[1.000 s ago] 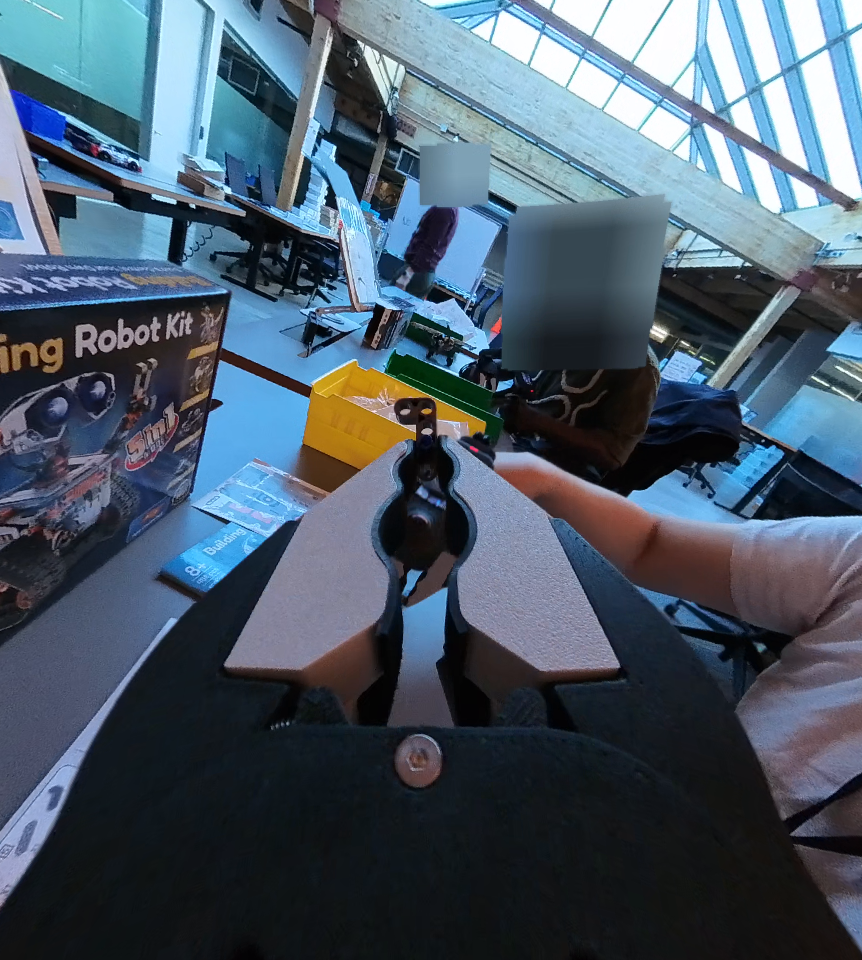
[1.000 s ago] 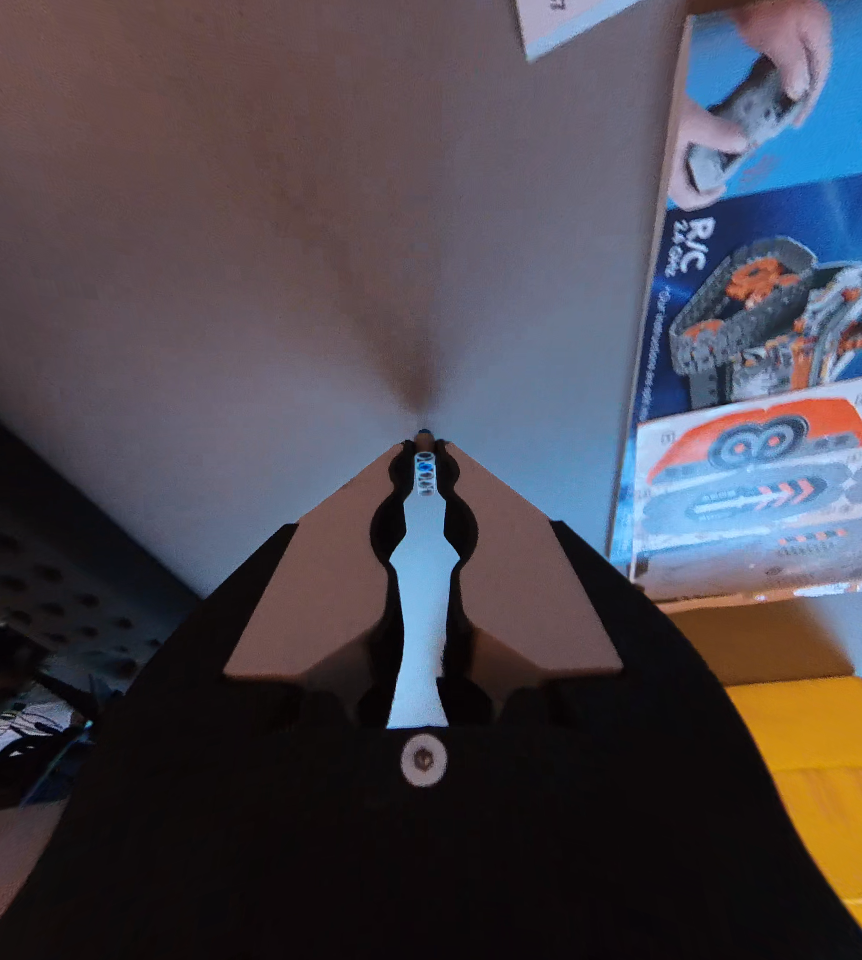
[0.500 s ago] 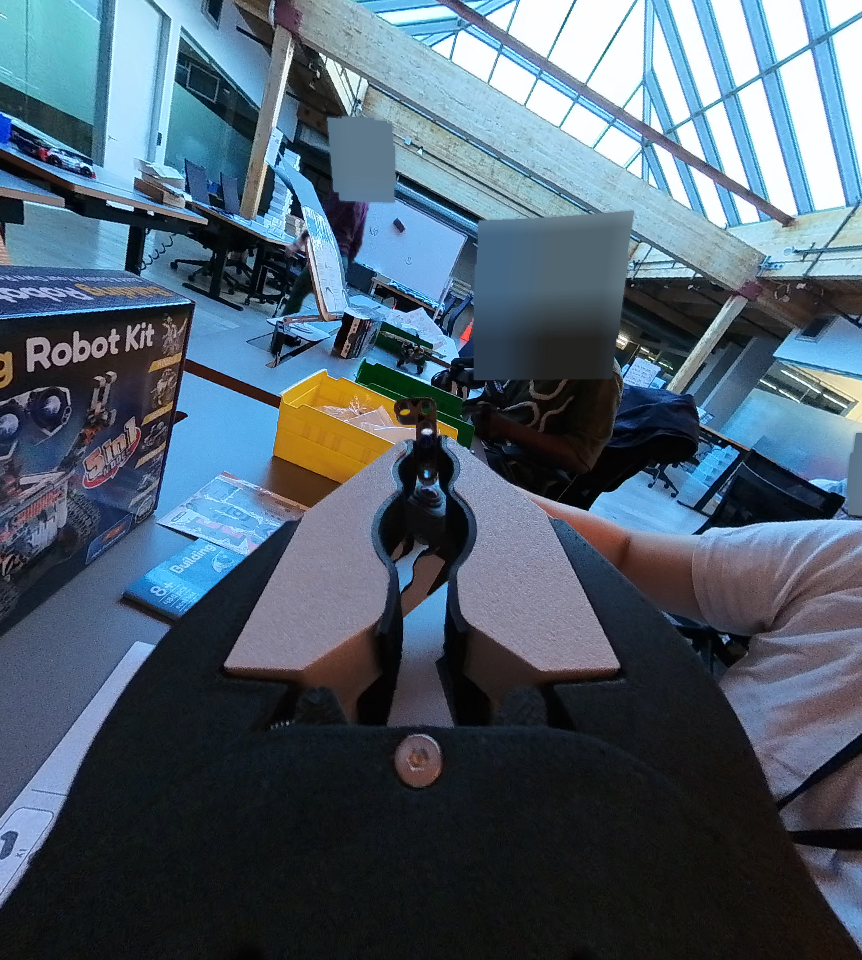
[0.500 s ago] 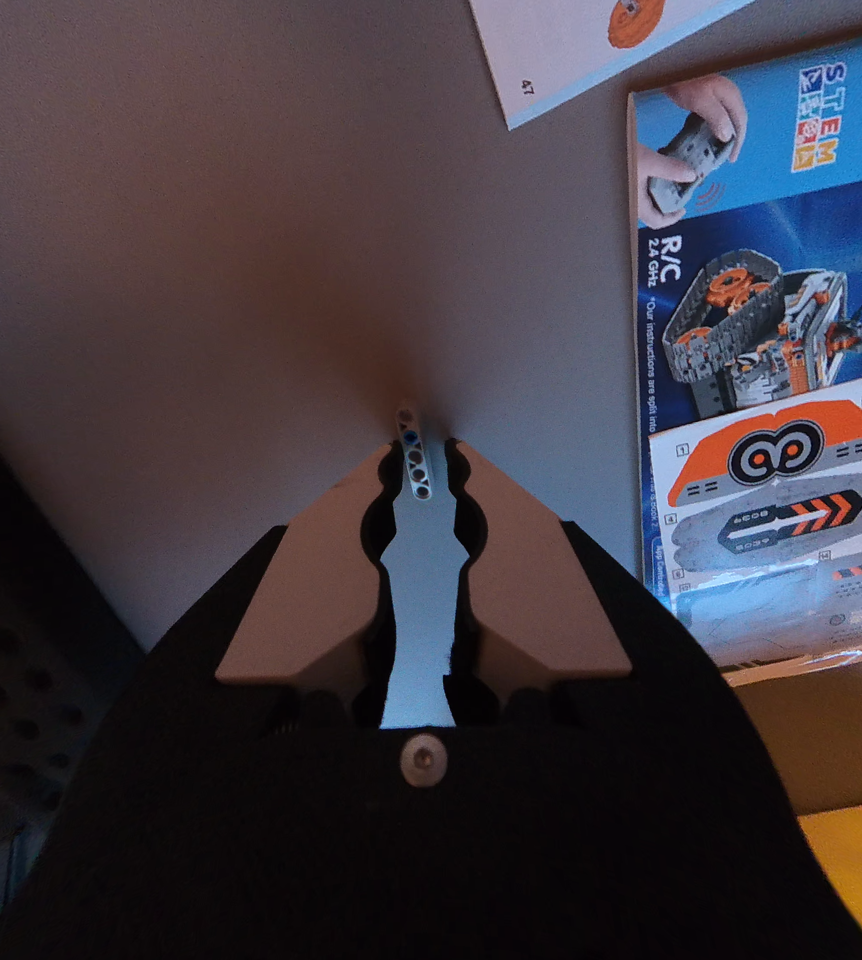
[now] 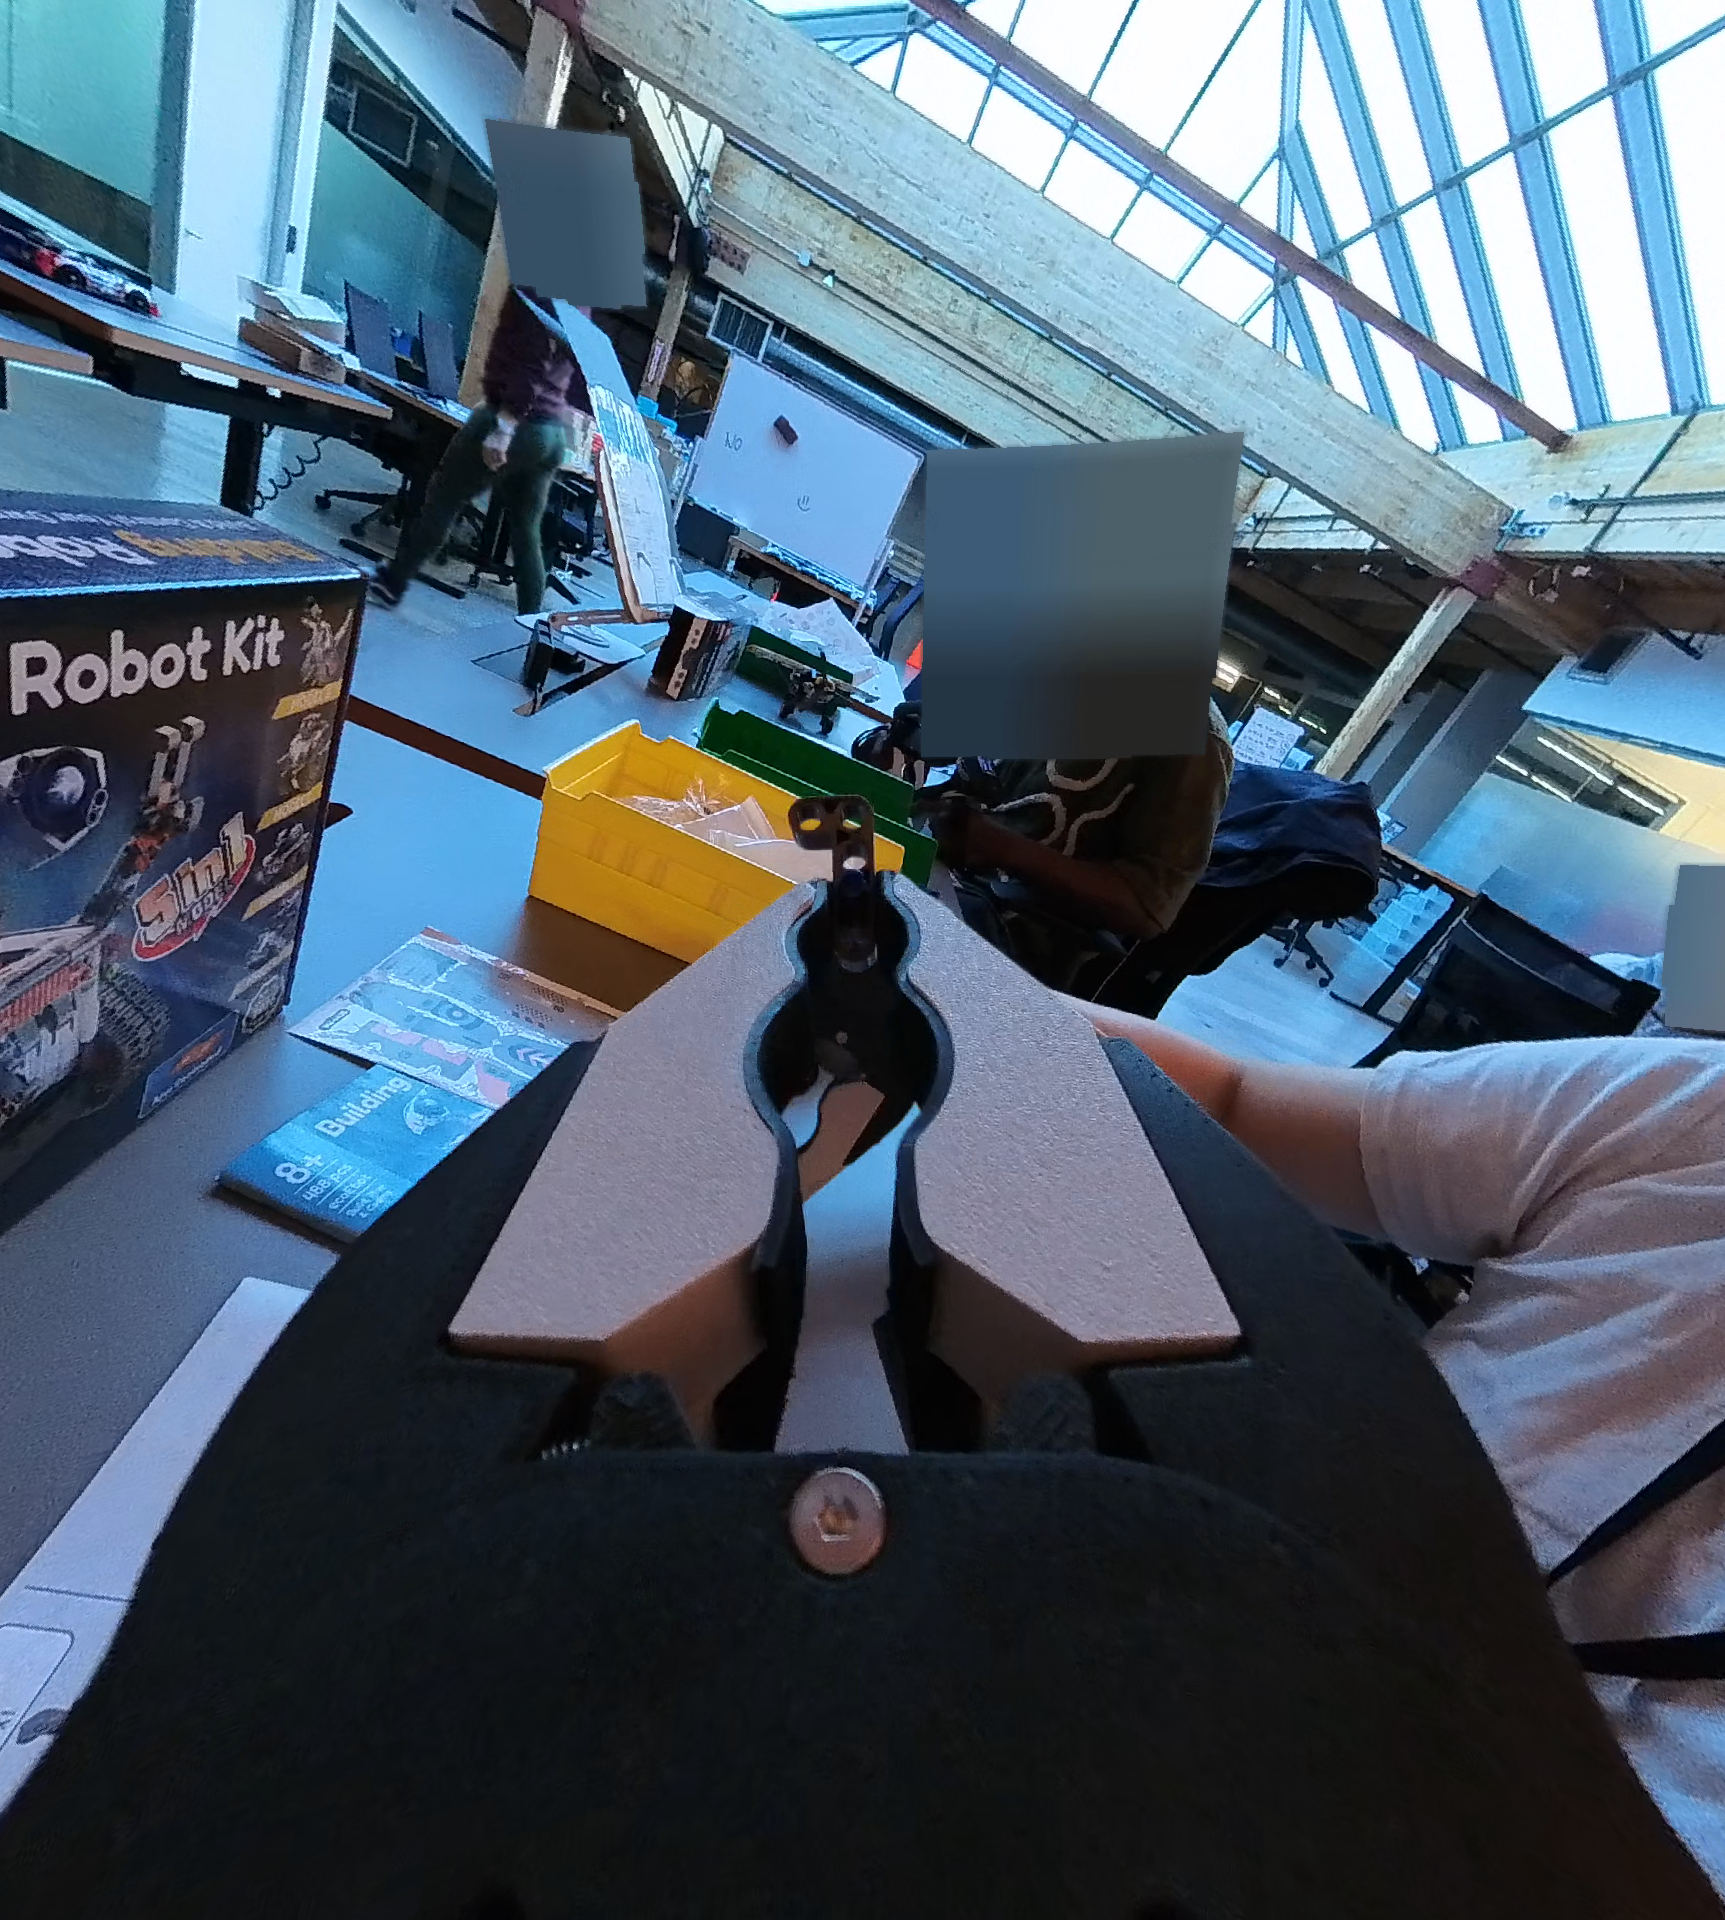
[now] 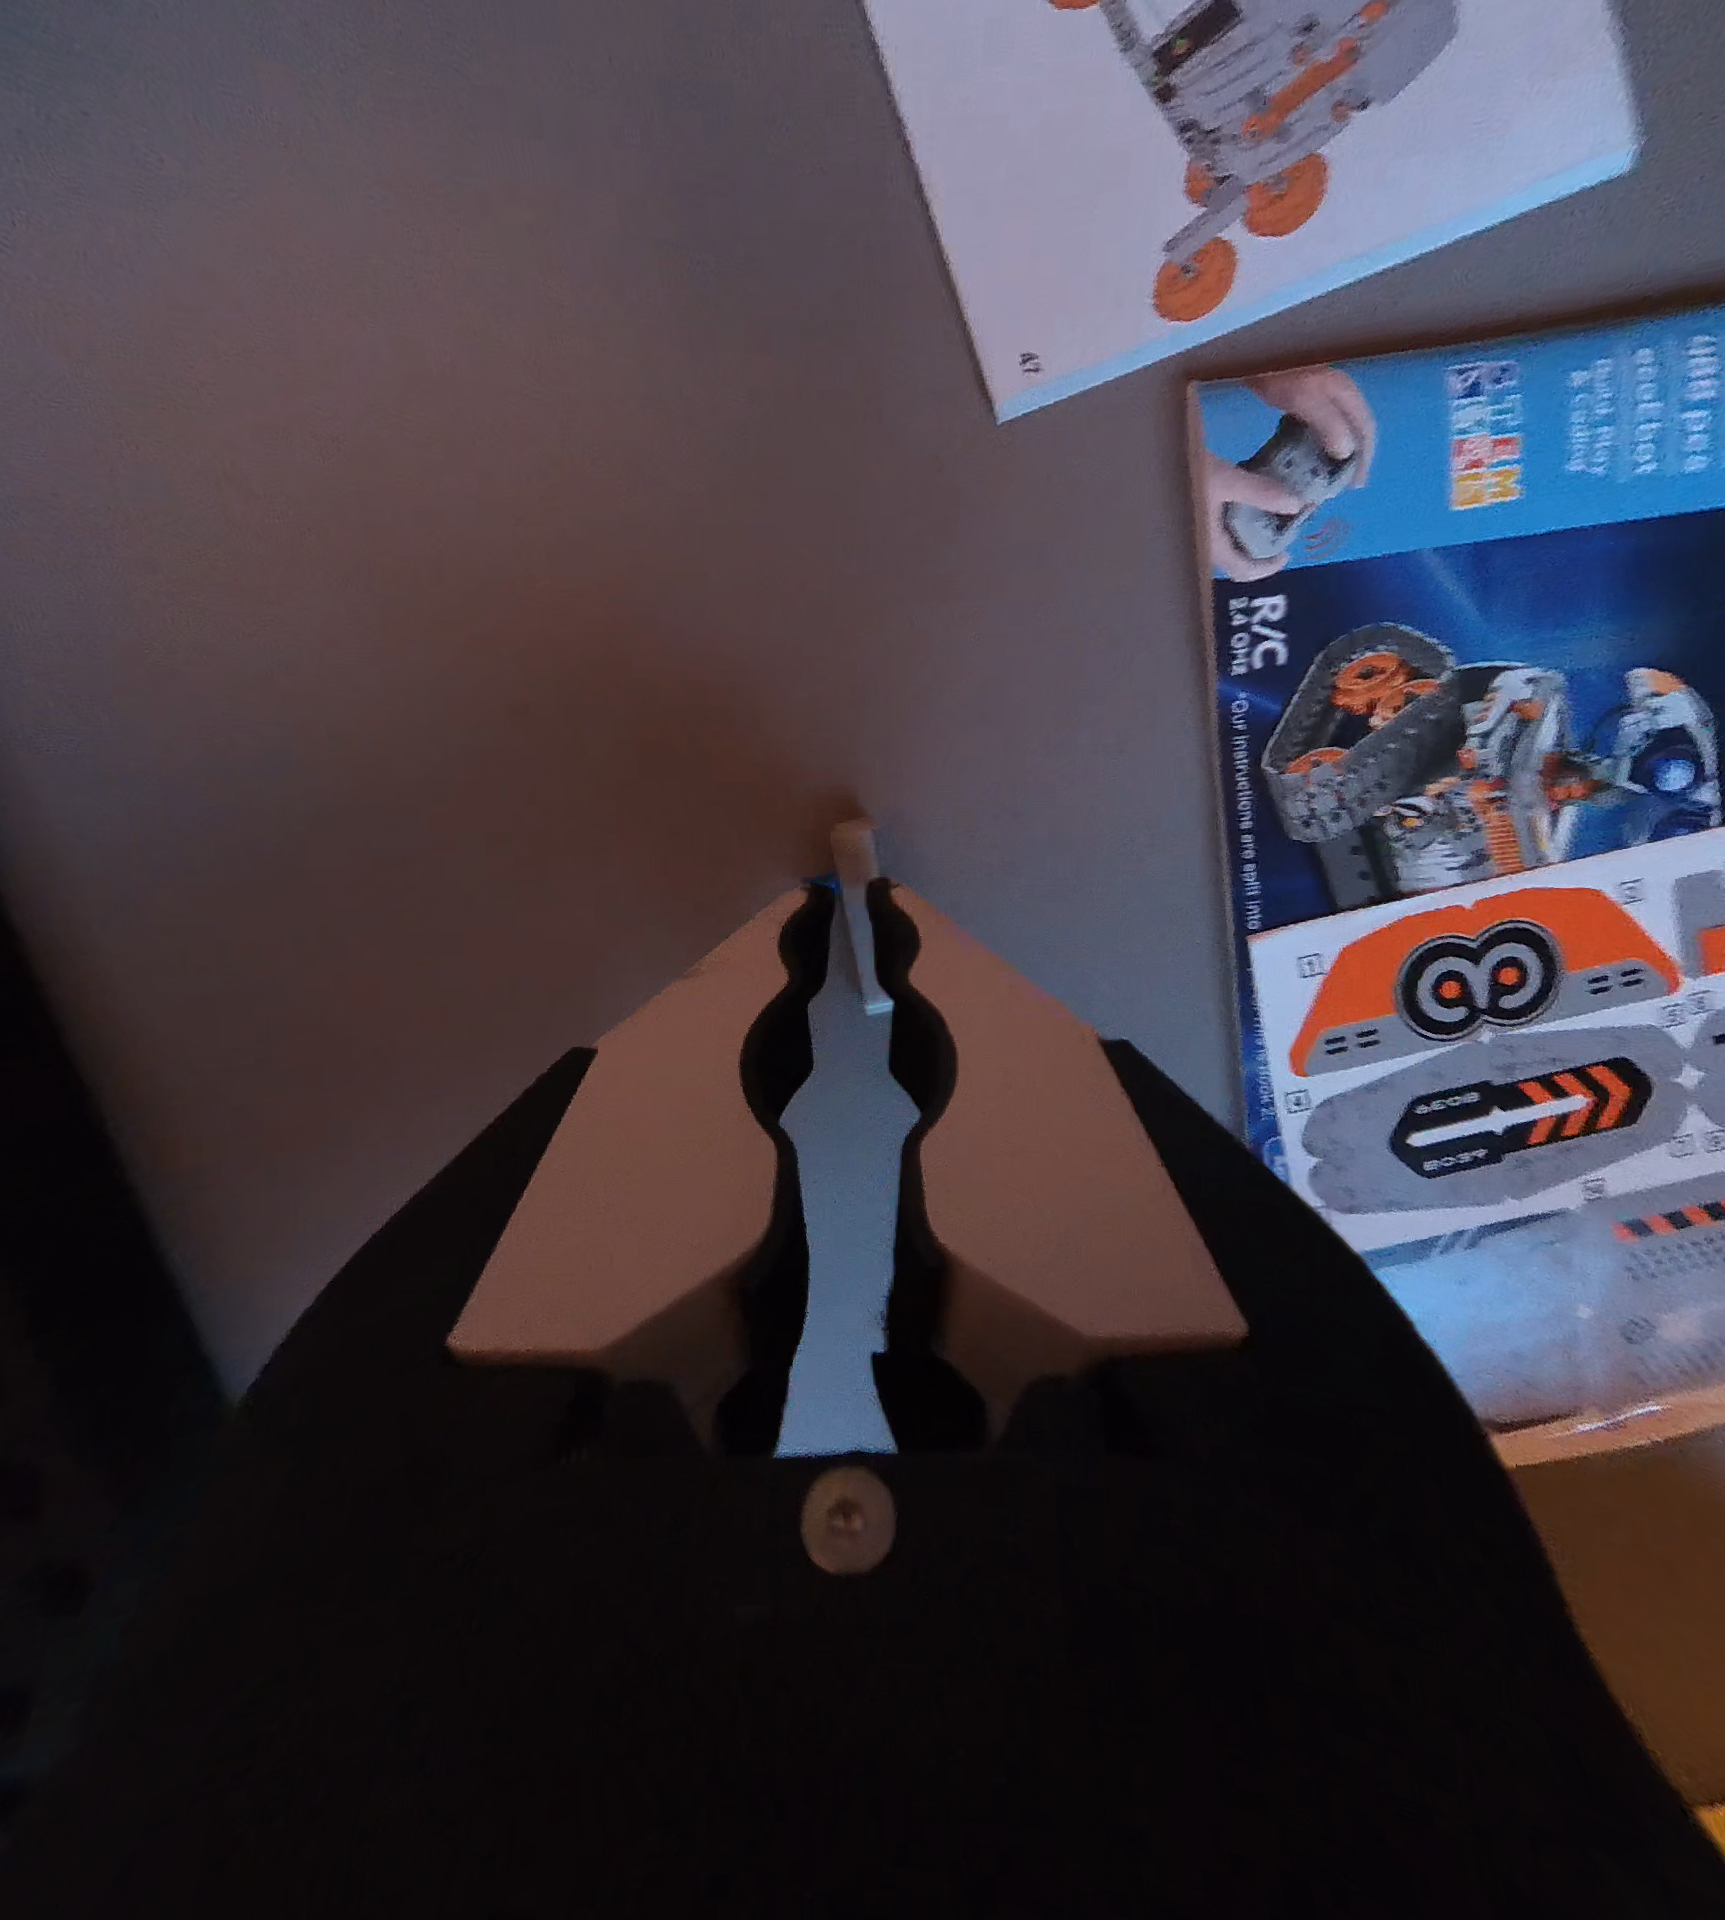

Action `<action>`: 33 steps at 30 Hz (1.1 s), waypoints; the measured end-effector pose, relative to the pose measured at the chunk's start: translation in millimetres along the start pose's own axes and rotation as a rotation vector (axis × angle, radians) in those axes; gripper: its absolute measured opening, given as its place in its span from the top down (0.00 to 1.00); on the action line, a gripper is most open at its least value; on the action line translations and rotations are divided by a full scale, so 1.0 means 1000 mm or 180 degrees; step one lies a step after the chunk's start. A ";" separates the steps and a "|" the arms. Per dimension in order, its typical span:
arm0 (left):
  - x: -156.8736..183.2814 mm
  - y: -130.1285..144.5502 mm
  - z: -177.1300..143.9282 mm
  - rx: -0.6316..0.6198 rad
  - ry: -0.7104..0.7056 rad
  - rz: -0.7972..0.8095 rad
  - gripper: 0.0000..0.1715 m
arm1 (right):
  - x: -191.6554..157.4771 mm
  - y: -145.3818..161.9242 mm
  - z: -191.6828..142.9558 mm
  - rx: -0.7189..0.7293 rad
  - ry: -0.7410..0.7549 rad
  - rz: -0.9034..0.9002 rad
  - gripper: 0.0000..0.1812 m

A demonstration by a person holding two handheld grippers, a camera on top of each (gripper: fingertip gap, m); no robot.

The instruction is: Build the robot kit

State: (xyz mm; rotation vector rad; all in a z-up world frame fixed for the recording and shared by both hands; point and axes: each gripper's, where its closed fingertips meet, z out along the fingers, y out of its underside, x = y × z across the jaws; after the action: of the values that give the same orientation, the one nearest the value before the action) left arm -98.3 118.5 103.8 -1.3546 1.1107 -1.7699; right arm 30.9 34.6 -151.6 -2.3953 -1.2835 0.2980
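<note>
My left gripper (image 5: 850,896) is shut on a small black building-kit beam with holes (image 5: 842,831), held up in the air; the beam's bent top sticks out past the fingertips. My right gripper (image 6: 850,891) is shut on a thin light-grey beam (image 6: 856,914), seen edge-on, with a bit of blue at its left side. It points down at the grey table (image 6: 422,520), close above it. A forearm (image 5: 1253,1101) in a white sleeve shows behind the left gripper.
A dark robot kit box (image 5: 89,831) stands at the left. A yellow bin (image 5: 650,831) and a green bin (image 5: 785,743) stand behind. A sticker sheet (image 6: 1523,1122), a blue booklet (image 6: 1523,582) and a white manual page (image 6: 1253,156) lie on the table. People sit and walk beyond.
My right gripper has risen and shifted, and the grey beam has turned from face-on, holes showing, to edge-on. The left view has swung slightly; a person in the background has walked on.
</note>
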 end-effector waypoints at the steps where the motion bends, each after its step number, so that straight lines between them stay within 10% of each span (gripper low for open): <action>1: 0.000 0.000 0.000 0.0006 0.0006 0.0004 0.98 | 0.000 -0.002 -0.002 0.0059 -0.0034 -0.0031 0.97; 8: 0.002 0.002 0.003 -0.0029 0.0033 0.0002 0.97 | -0.004 -0.011 -0.008 0.0240 -0.1018 -0.0052 0.95; 17: 0.002 0.004 0.003 -0.0058 0.0041 0.0009 0.98 | 0.000 0.008 0.006 -0.0246 -0.1184 -0.0316 0.91; 21: -0.002 0.005 0.006 -0.0054 0.0047 -0.0060 0.98 | 0.010 0.006 0.007 -0.0011 -0.0448 -0.0504 0.97; 27: -0.002 0.007 0.013 -0.0090 0.0053 -0.0057 0.98 | 0.029 0.004 -0.013 0.0318 0.2023 -0.1751 0.97; 33: -0.015 0.030 0.038 -0.0411 -0.0058 -0.0182 0.98 | 0.022 0.012 -0.014 0.0103 0.2850 -0.2536 0.96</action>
State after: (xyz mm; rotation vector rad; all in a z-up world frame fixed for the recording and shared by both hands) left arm -57.5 109.0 75.0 -1.4896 1.2052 -1.7480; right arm 56.8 43.2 -144.4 -1.4526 -1.5443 -0.8602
